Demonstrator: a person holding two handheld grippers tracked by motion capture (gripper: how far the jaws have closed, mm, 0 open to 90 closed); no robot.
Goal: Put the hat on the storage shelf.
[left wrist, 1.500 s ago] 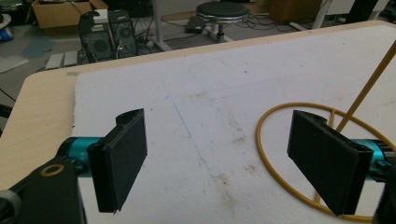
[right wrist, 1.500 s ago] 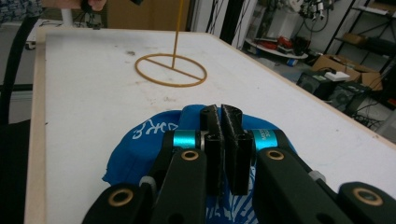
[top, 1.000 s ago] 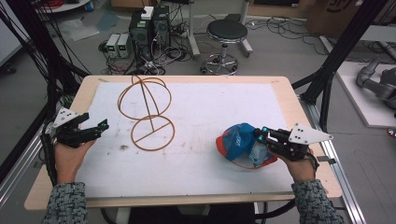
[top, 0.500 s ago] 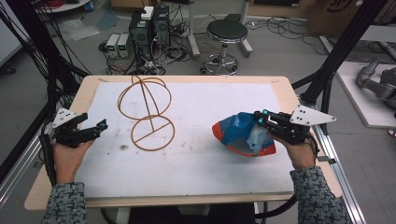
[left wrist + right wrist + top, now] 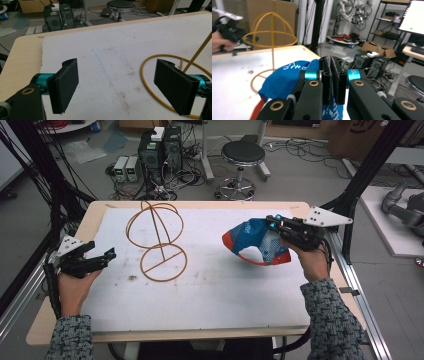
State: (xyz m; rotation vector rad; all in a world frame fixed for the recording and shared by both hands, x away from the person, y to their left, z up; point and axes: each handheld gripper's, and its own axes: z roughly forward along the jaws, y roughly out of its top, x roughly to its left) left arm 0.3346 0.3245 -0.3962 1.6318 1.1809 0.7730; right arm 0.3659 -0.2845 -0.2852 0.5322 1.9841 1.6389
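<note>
Bench [image 5: 200, 315] carries a white mat and a yellow wire stand [image 5: 156, 240], left of centre. Left hand-held gripper [image 5: 102, 257] sits at the mat's left edge, jaws apart, holding nothing. Right hand-held gripper [image 5: 275, 226] grips a blue, red-edged cap [image 5: 252, 242], lifted above the mat's right side.

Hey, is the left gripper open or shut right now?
Open. The left gripper has its two black jaws set wide apart, with bare white table showing between them.

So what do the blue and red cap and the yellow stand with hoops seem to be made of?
The blue and red cap looks like soft fabric with a mesh panel; it sags from the right gripper. The yellow stand with hoops looks like thin, rigid wire with a matte finish; metal or plastic is unclear.
</note>
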